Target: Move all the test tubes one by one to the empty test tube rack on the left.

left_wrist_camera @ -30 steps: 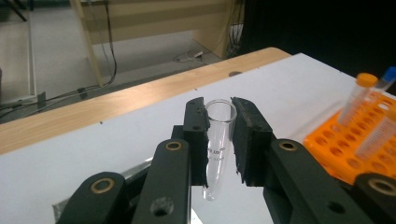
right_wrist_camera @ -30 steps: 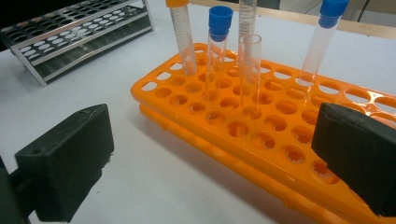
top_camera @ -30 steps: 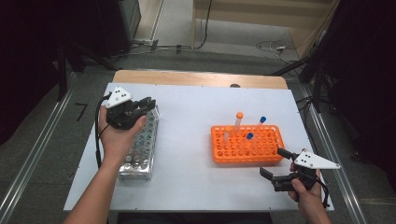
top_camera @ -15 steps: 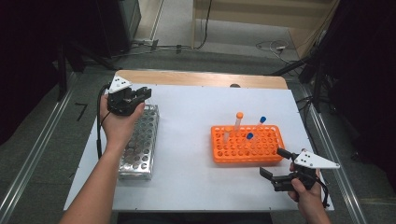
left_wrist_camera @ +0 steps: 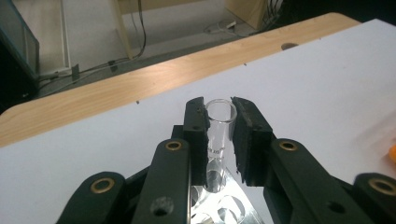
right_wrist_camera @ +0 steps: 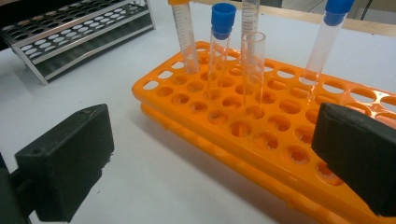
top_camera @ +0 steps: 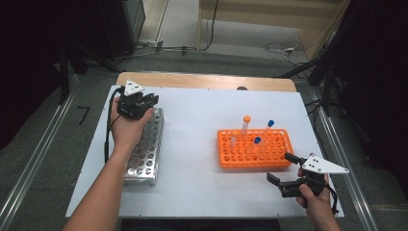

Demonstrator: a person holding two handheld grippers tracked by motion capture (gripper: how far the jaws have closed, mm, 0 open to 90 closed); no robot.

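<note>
Jaws of the left gripper [left_wrist_camera: 219, 135] clamp a glass tube [left_wrist_camera: 218, 122], lowering it into the metal rack [top_camera: 144, 149]. Right gripper [top_camera: 284, 171] jaws stand apart, waiting beside the orange rack [top_camera: 255, 161].

Both forearms are bare, with no sleeves in view. Each gripper [top_camera: 287, 175] is black, topped by a pale three-cornered plate with dark dots. The left gripper [left_wrist_camera: 219, 135] has brass-coloured rivets, possibly screws, and a black cable.
</note>
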